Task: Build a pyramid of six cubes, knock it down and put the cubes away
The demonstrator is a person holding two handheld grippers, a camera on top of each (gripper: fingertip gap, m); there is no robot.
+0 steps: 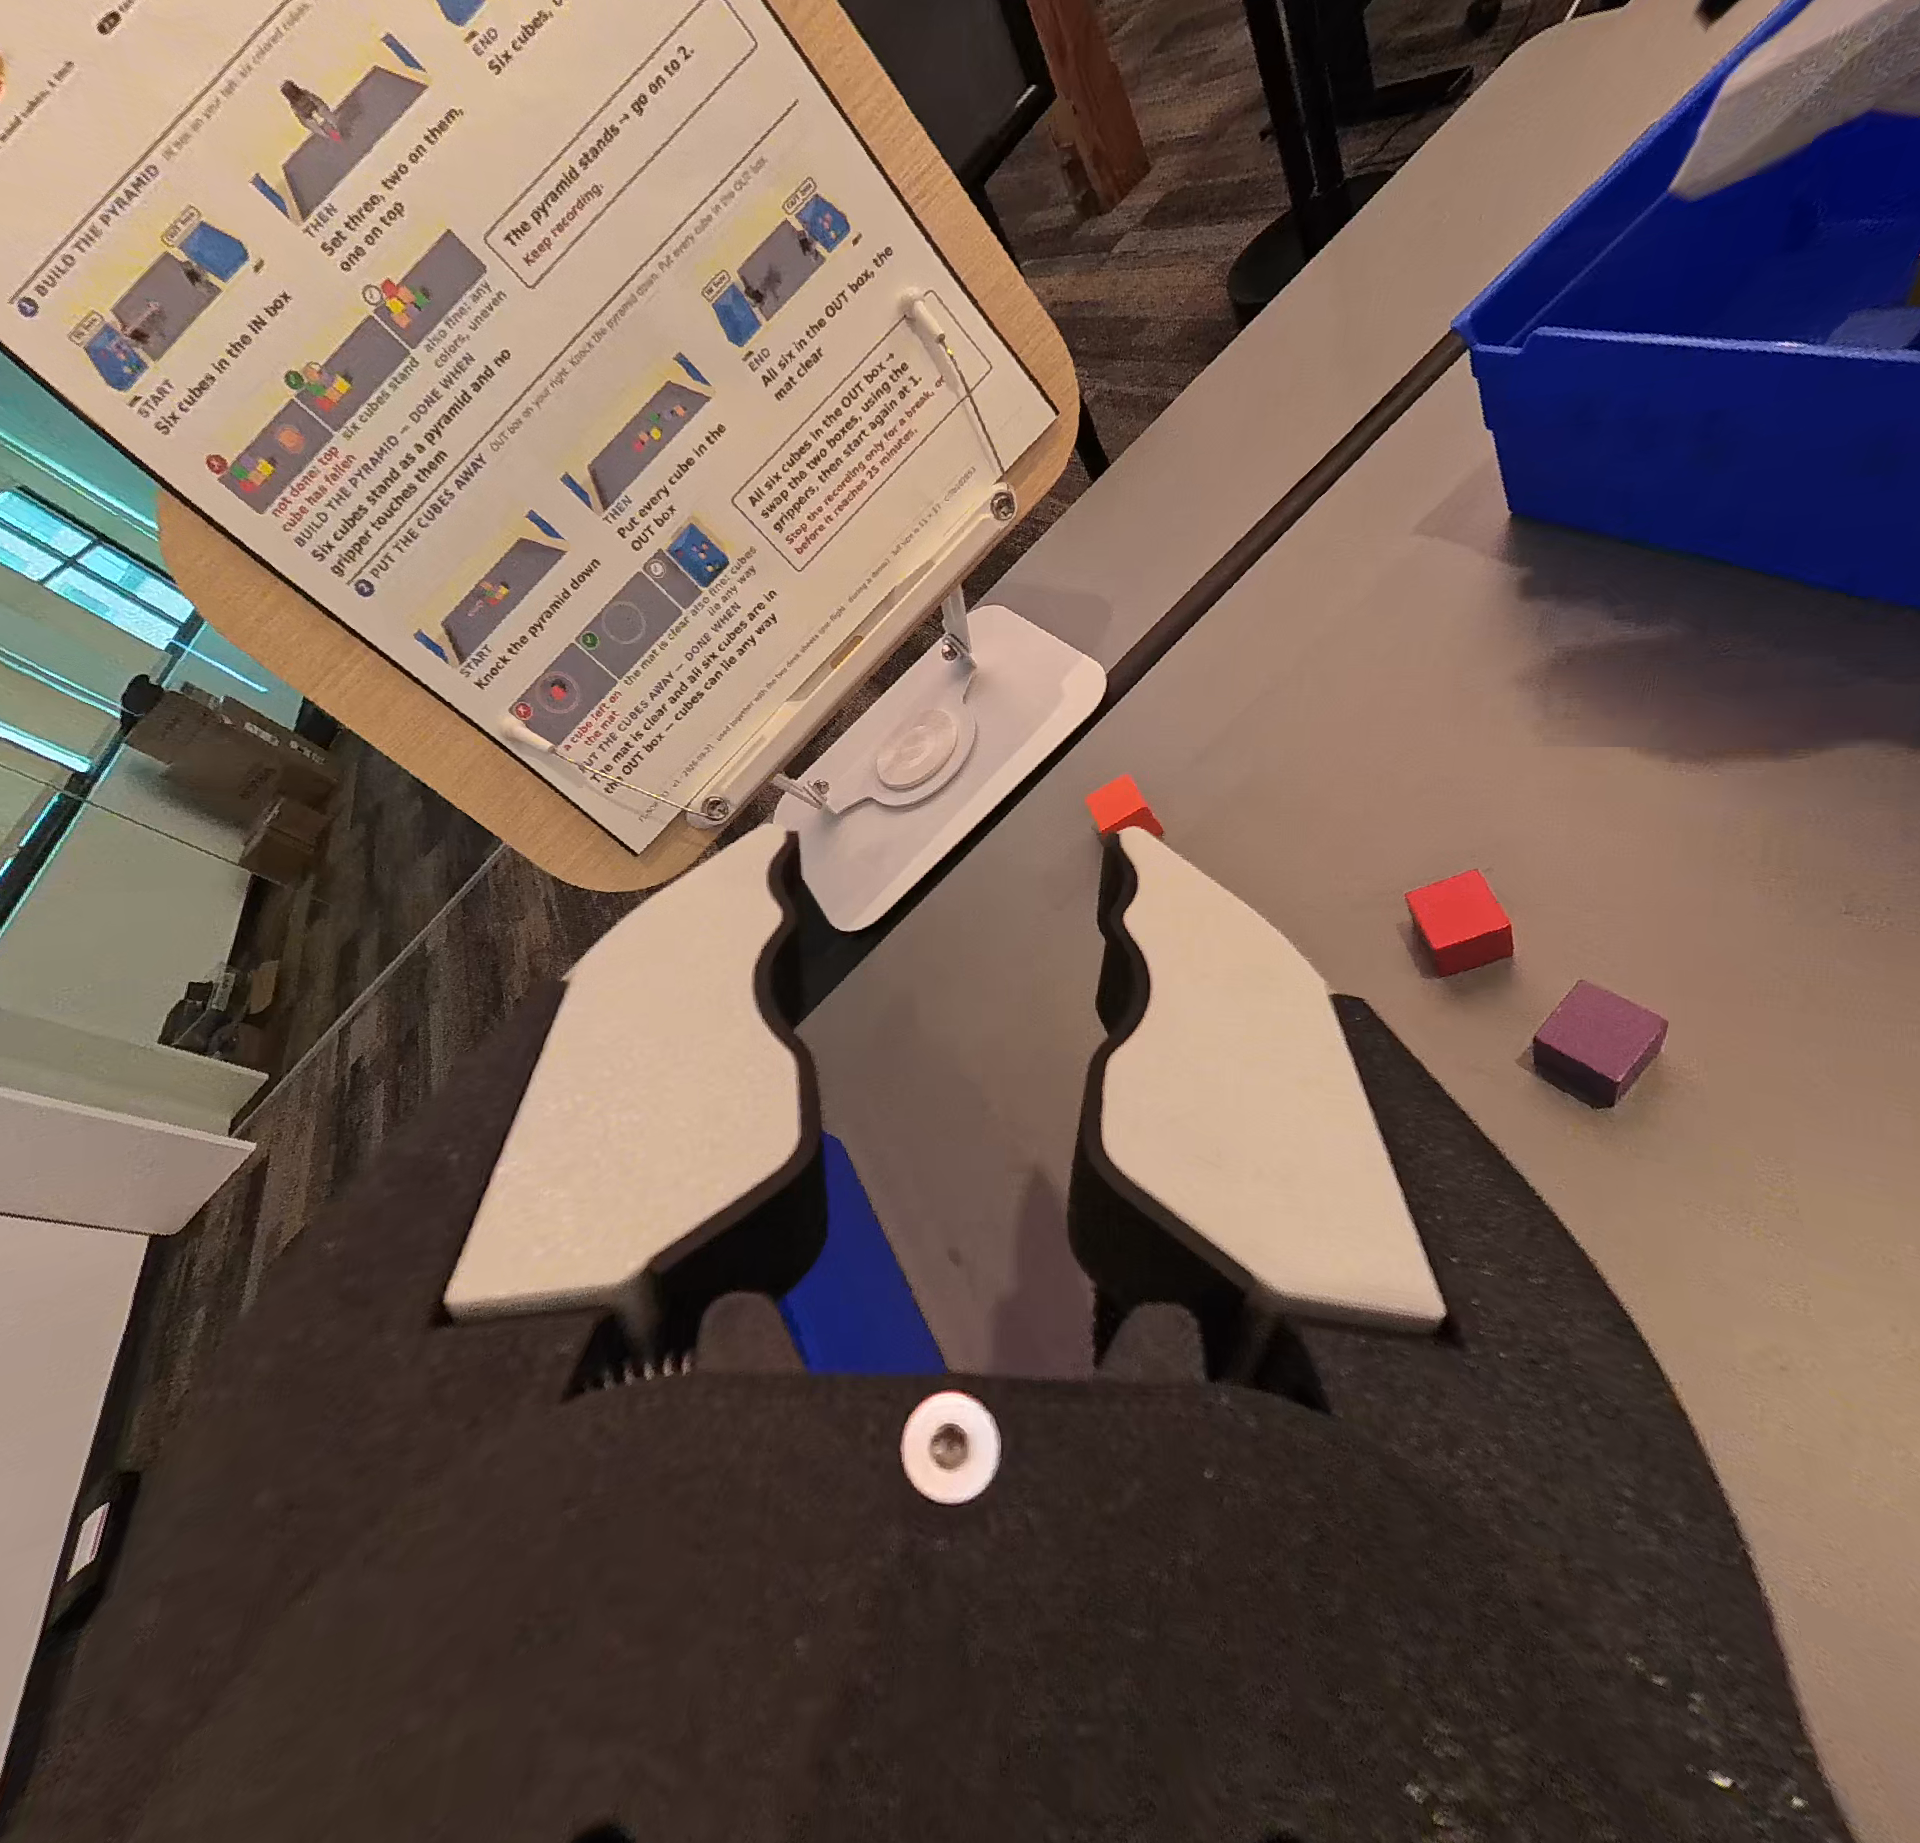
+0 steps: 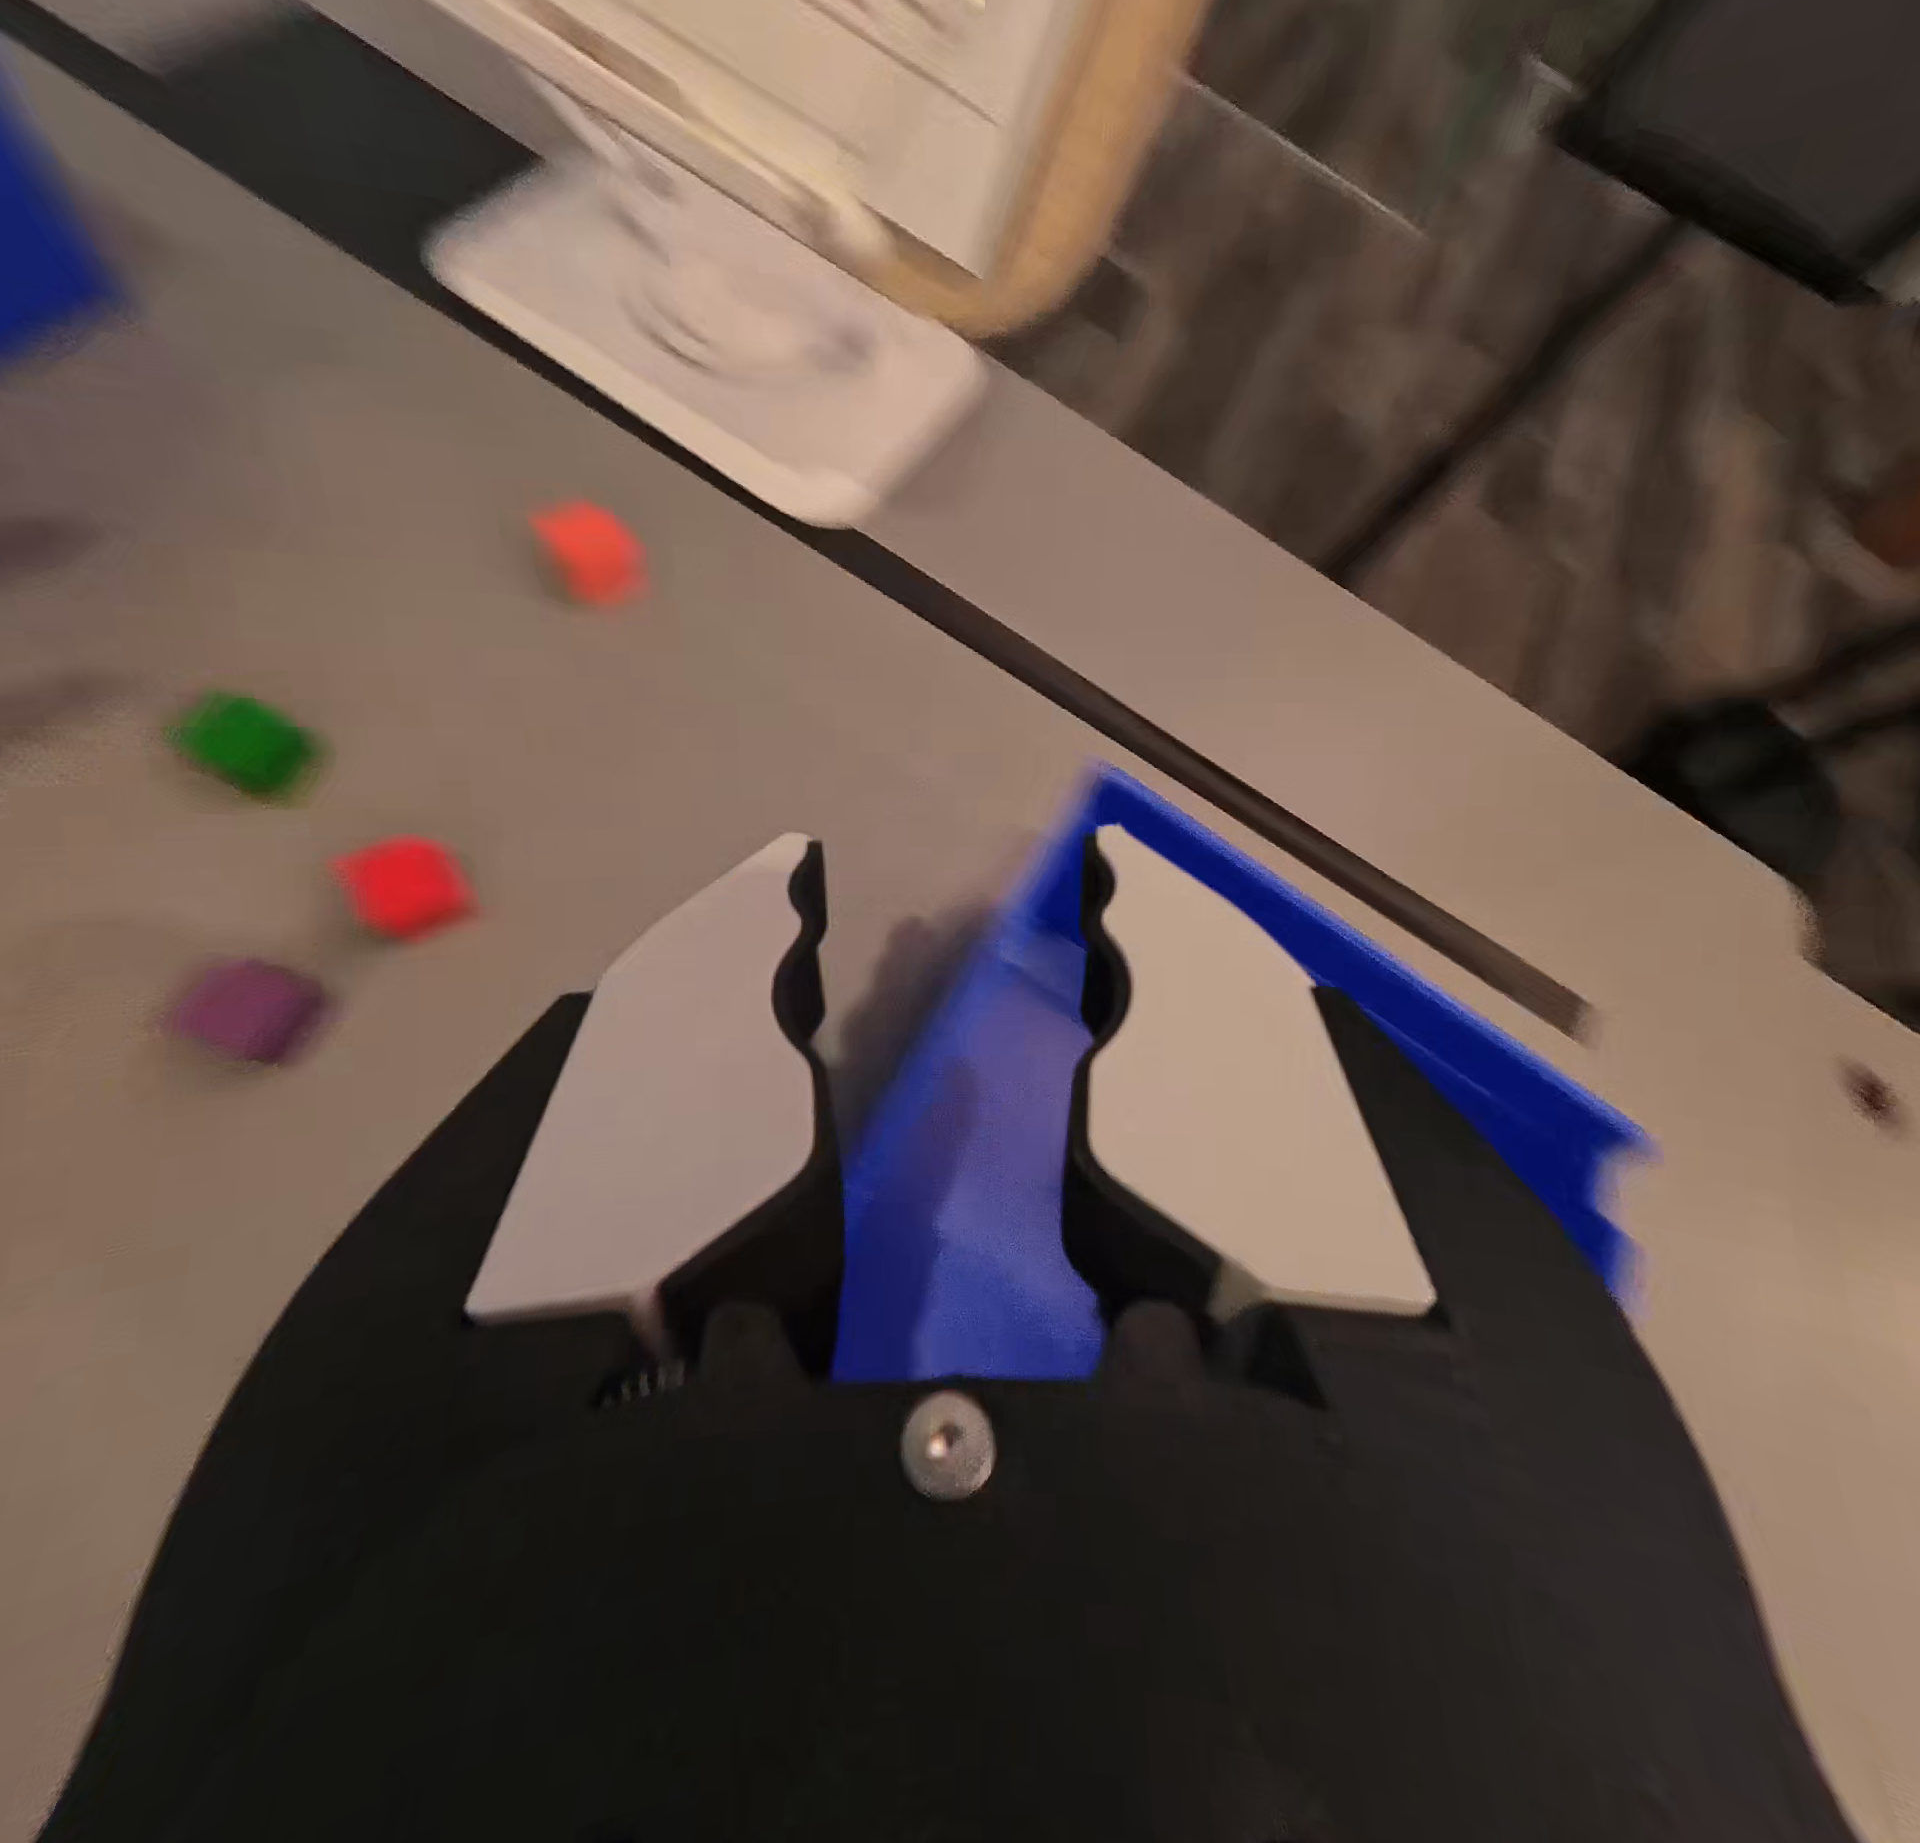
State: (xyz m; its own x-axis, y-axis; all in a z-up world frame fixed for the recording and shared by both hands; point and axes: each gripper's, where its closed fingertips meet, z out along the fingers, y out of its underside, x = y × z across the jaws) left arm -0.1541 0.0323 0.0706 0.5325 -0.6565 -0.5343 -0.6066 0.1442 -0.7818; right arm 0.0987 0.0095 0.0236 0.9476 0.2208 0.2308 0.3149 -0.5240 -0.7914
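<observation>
Dark patterned carpet and office furniture are seen beyond a grey table (image 1: pixel 1299 650), on which everything for the task is laid out. At its far edge an instruction board (image 1: pixel 499 359) is propped on a white stand (image 1: pixel 966 744). A blue box (image 1: pixel 1714 422) is seen at the upper right of the left wrist view, and a second blue box (image 2: pixel 1299 972) lies directly under and ahead of the right tool (image 2: pixel 951 848), whose jaws are parted moderately with nothing between them. The left tool (image 1: pixel 945 843) is also held moderately open and empty, above bare table.

No pyramid stands: the cubes lie loose and well apart on the table, so the step in hand is judged to be putting them away. An orange cube (image 2: pixel 587 552), a green cube (image 2: pixel 244 739), a red cube (image 2: pixel 400 884) and a purple cube (image 2: pixel 249 1009) are counted in the blurred right wrist view; whether the other two are already in a box cannot be told.

The work would best be done one cube at a time. Each cube should be approached from above with the jaws squared to two flat faces, not to corners, since several lie turned at angles. The grip should be closed fully before lifting, and the cube released low inside the box so that it is not bounced out.
</observation>
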